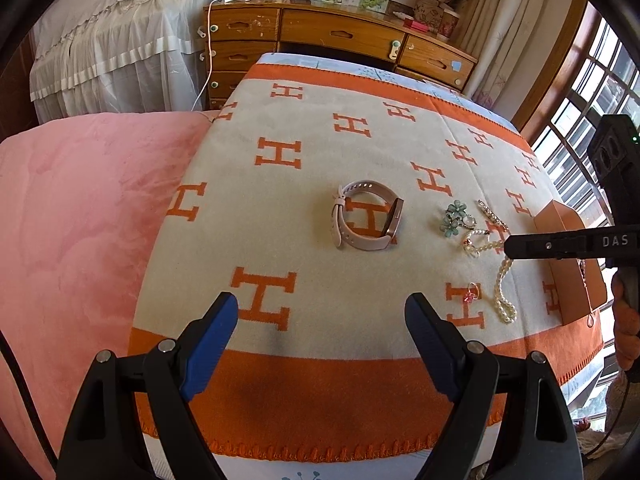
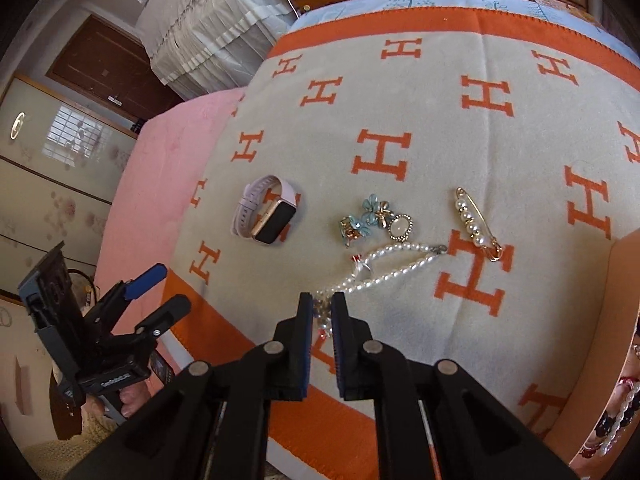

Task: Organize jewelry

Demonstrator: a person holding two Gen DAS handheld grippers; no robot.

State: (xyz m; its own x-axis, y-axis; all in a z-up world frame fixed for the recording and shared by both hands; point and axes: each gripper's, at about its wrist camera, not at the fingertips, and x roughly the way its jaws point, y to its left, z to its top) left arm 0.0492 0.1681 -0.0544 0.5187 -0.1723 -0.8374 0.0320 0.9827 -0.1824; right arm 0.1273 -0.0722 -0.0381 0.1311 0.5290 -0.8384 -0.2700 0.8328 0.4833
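Wooden dresser (image 1: 340, 36), white lace curtain (image 1: 120, 32), sunlit grid window (image 1: 600, 92), pink bedspread (image 1: 80, 220)

Your left gripper (image 1: 322, 320) is matte black plastic, with blue ribbed pads (image 1: 218, 336) lining its jaws and round silver pivot screws on the linkage arms. Your right gripper (image 2: 322, 312) has the same black arms, silver screws and dark blue pads (image 2: 307, 340). From the left wrist camera, its side carries white letters reading "DAS" and a small green light. Your right hand (image 1: 626, 320) shows bare, reddish skin around the grey handle.
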